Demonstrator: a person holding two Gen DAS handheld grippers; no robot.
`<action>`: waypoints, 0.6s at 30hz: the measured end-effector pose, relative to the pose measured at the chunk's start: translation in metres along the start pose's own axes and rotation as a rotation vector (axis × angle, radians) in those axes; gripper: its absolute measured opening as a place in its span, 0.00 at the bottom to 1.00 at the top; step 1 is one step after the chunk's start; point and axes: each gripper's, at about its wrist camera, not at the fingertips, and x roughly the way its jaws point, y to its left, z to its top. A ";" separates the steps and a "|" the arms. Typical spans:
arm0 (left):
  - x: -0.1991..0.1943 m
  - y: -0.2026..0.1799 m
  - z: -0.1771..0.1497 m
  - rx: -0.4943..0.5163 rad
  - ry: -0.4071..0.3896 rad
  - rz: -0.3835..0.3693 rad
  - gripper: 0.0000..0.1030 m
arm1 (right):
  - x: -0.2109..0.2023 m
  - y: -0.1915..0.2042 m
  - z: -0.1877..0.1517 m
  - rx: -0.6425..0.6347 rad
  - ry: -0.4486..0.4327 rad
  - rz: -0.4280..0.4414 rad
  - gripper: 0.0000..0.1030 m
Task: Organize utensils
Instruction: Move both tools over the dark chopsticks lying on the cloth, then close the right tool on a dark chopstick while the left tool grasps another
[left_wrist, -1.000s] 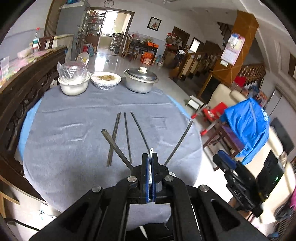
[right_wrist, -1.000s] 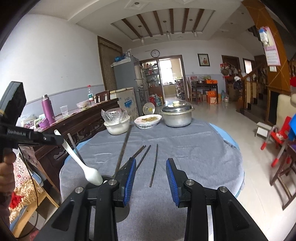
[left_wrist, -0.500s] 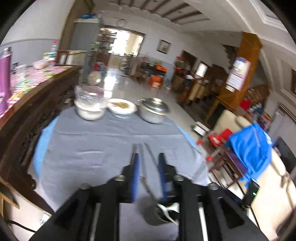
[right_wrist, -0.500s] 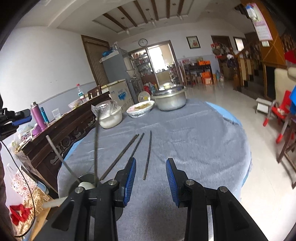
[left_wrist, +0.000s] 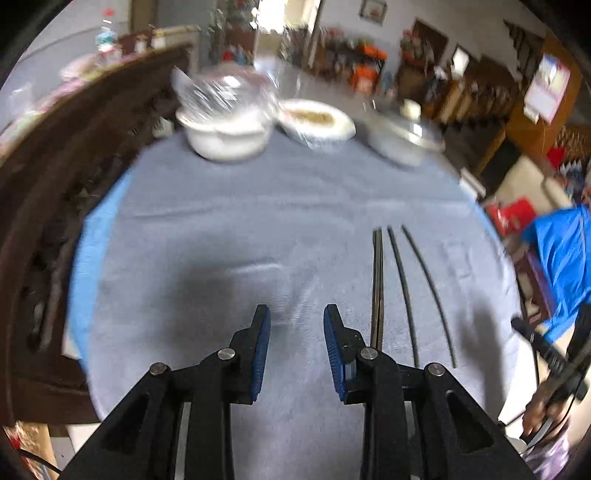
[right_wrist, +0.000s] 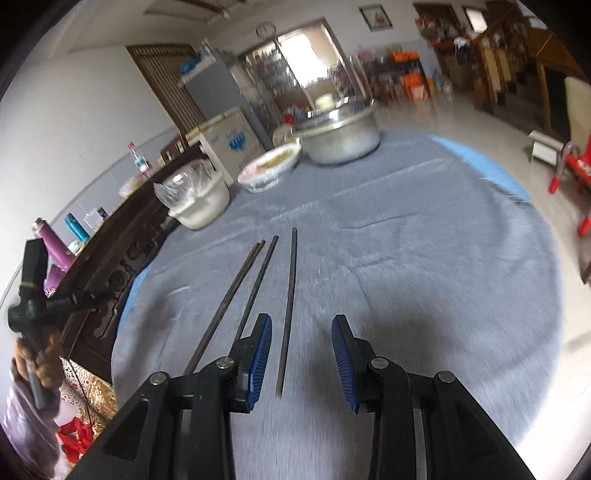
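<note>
Several dark chopsticks lie side by side on the grey tablecloth (left_wrist: 229, 258). In the left wrist view a touching pair (left_wrist: 377, 288) and two single chopsticks (left_wrist: 402, 295) lie just right of my left gripper (left_wrist: 296, 317), which is open and empty over bare cloth. In the right wrist view my right gripper (right_wrist: 301, 328) is open low over the cloth. One chopstick (right_wrist: 288, 310) runs between its fingers, nearer the left finger (right_wrist: 260, 354), untouched. The other chopsticks (right_wrist: 255, 291) lie to the left.
At the table's far edge stand a white bowl under plastic wrap (left_wrist: 225, 136), a shallow dish of food (left_wrist: 317, 123) and a lidded metal pot (left_wrist: 406, 140). A dark wooden sideboard (left_wrist: 55, 184) flanks the left. A blue-draped chair (left_wrist: 561, 266) stands right.
My left gripper opened, letting go of a white spoon at a dark holder, then swung left and down. The right gripper dropped toward the chopsticks. The holder has left both views.
</note>
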 end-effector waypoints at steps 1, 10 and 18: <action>0.014 -0.009 0.004 0.026 0.020 -0.004 0.29 | 0.016 -0.001 0.011 0.005 0.030 0.003 0.35; 0.101 -0.077 0.039 0.192 0.122 -0.050 0.29 | 0.125 0.009 0.070 -0.024 0.213 -0.017 0.35; 0.143 -0.093 0.063 0.192 0.160 -0.068 0.29 | 0.161 0.012 0.083 -0.035 0.237 -0.020 0.35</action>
